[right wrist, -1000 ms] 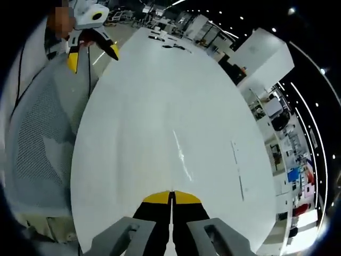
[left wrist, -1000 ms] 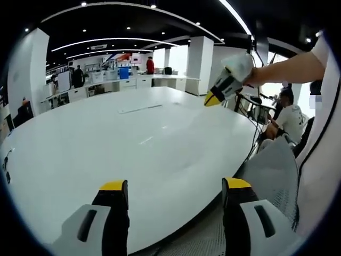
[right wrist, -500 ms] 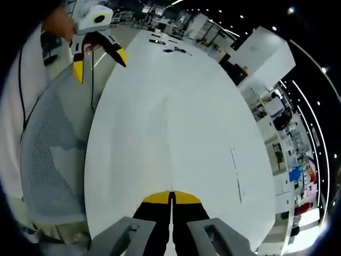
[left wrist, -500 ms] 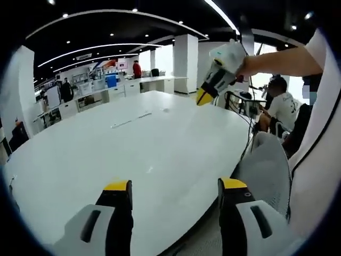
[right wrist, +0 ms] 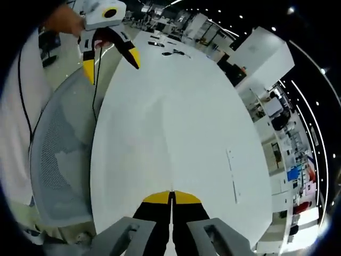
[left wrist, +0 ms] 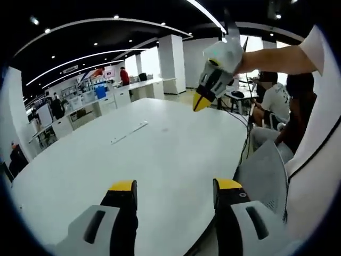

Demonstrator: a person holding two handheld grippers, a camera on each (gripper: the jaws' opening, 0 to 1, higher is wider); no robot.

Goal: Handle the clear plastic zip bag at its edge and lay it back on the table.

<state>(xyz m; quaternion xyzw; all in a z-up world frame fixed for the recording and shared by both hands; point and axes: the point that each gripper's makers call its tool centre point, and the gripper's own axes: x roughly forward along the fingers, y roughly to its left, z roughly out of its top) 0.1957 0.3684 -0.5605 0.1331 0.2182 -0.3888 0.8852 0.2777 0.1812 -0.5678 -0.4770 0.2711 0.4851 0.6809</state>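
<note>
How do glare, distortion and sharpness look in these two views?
Left gripper view: fisheye bends the ceiling light strips into arcs; the white table is bright and nearly featureless; the right gripper looks slightly soft. Right gripper view: table stretched long, faint sheen along it; left gripper reasonably sharp.

No lettering, label, brand mark or number can be read anywhere in either view. The white surface (left wrist: 160,154) carries no print that can be made out, and the small dark items at its far end (right wrist: 170,49) are too small to show any writing. The coloured panels on the distant wall (left wrist: 95,72) are blurred shapes without legible words. The casings of the two hand-held grippers bear no readable marking.
</note>
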